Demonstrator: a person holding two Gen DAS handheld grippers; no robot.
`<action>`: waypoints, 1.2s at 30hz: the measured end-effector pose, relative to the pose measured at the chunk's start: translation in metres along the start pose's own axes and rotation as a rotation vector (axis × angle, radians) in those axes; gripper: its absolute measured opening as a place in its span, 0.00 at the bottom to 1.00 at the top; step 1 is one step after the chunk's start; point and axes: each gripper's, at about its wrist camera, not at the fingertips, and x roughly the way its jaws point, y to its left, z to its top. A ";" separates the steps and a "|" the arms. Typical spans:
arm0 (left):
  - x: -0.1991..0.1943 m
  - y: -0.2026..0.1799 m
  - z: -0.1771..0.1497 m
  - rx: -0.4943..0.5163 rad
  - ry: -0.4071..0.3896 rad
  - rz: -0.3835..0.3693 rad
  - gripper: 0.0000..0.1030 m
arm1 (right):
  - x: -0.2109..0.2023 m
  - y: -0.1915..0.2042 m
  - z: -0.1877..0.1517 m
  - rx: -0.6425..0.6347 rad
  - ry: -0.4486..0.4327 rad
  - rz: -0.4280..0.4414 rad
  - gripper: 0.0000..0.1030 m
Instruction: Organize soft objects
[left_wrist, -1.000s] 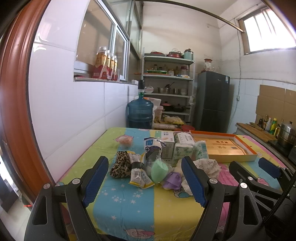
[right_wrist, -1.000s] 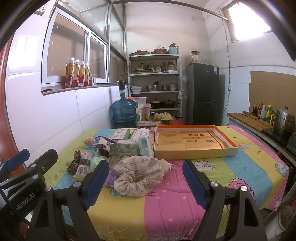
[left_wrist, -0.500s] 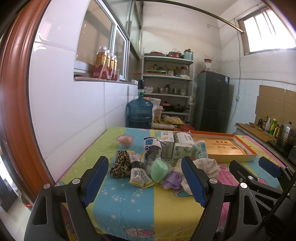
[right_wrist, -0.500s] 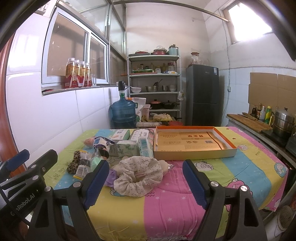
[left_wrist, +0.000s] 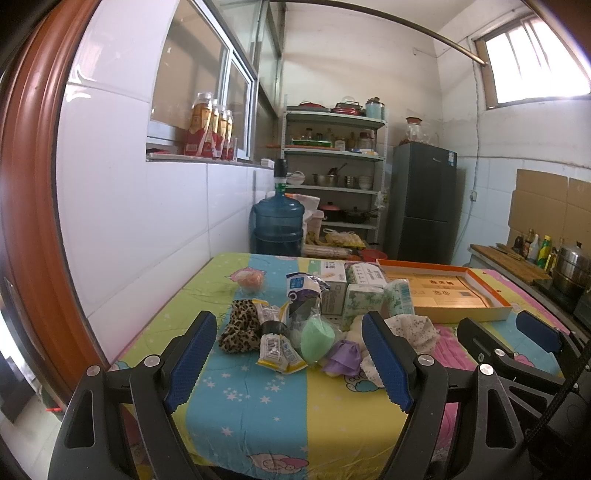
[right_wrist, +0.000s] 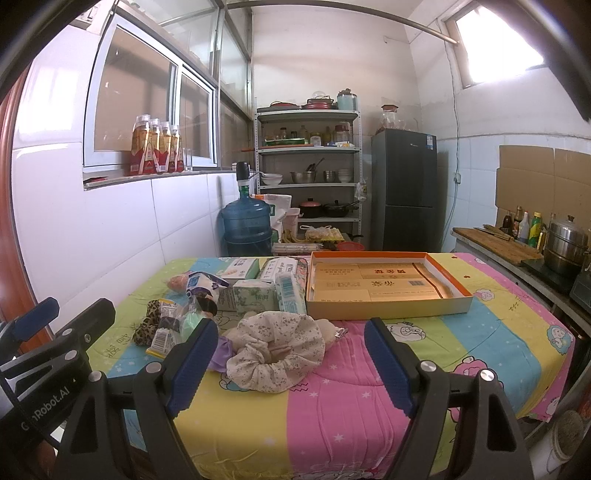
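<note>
At lower centre of both frames our left claw (left_wrist: 288, 363) and right claw (right_wrist: 290, 363) gape wide, empty, above the scrunchie (right_wrist: 275, 354) on the surface (right_wrist: 332, 406)

Near strip of tablecloth (right_wrist: 332, 398) bare, open approach. Soft pile (left_wrist: 295, 332) crowded together; tissue boxes (right_wrist: 255, 293) right behind block far reach. Orange tray (right_wrist: 388, 308) open on top, right side clear.

A heap of scrunchies (right_wrist: 275, 350) and packets (left_wrist: 277, 345) lies on the table (right_wrist: 332, 424), the open box (right_wrist: 384, 286) behind it (to the right).
</note>
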 end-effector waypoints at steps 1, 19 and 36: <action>0.000 0.000 0.000 0.000 0.000 0.000 0.80 | 0.000 0.000 0.000 0.000 0.000 0.000 0.79; -0.005 -0.002 -0.002 -0.001 0.003 -0.003 0.79 | -0.002 0.001 -0.001 -0.005 -0.003 -0.002 0.79; -0.006 -0.005 -0.007 -0.004 0.004 0.000 0.80 | -0.002 0.001 -0.001 -0.018 -0.006 -0.024 0.79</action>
